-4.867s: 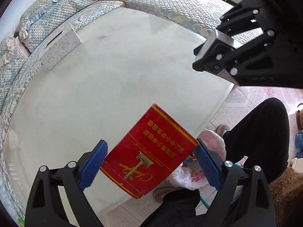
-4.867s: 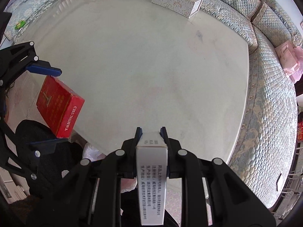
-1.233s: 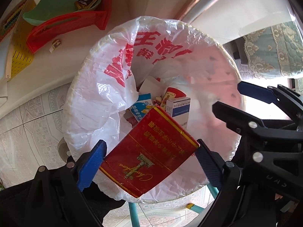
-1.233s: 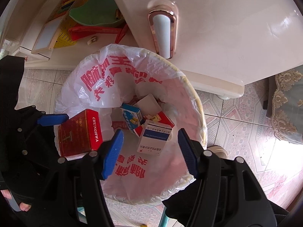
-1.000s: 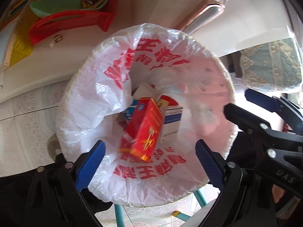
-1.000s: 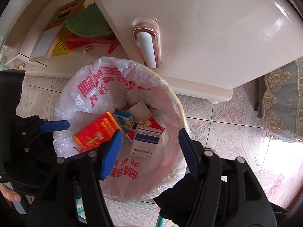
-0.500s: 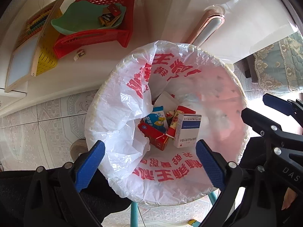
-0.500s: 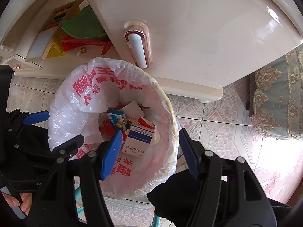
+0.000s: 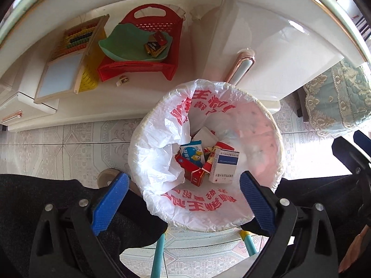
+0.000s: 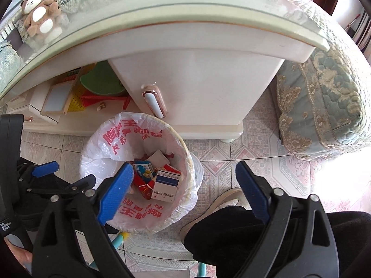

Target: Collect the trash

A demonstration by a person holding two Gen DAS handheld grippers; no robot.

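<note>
Since both grippers were empty, I'd say the dumping part looked pretty much done at this moment. The bin [image 9: 206, 155], lined with a white bag printed in red, sat a bit right of centre in the left wrist view, and the boxes [image 9: 206, 162] were piled at its bottom: a white and blue one, a red one, a blue cartoon one and a few more. The left gripper [image 9: 183, 201] had its jaws spread wide with nothing between them, framing the bin's near rim from the lower part of the frame, with the boxes further up, between and past the blue pads and clear of them. In the right wrist view the right gripper [image 10: 185, 190] was opening its jaws, also holding nothing; the bin [image 10: 139, 173] sat left of centre there, mostly behind and beside the left-hand pad, with the boxes [image 10: 157, 180] just to the right of that pad, down inside. What's left is hard to call: I couldn't see any loose trash on the tiles or the bit of table edge in frame, so maybe it's finished, maybe there's more out of view.
</note>
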